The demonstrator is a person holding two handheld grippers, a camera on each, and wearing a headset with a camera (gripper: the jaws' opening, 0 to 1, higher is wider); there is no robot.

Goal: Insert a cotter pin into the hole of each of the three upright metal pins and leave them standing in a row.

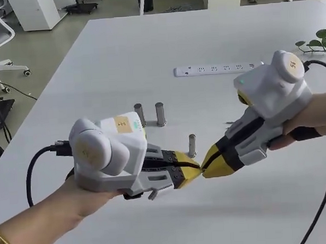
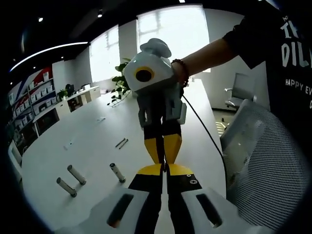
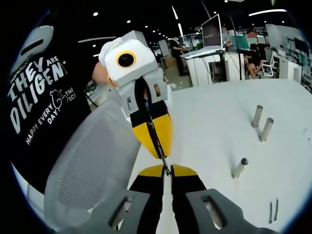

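Three metal pins (image 1: 160, 113) stand upright on the white worktop (image 1: 121, 53): two side by side at the back, one nearer me. Two cotter pins (image 3: 273, 212) lie flat, apart from them. Above the worktop I hold the left gripper (image 1: 194, 172) and right gripper (image 1: 208, 167) tip to tip, both with jaws pressed together. A thin dark sliver (image 3: 166, 165) bridges the tips; I cannot tell which one grips it.

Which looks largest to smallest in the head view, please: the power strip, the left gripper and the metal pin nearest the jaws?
1. left gripper
2. power strip
3. metal pin
The gripper sits closest to the camera, which inflates its apparent size.
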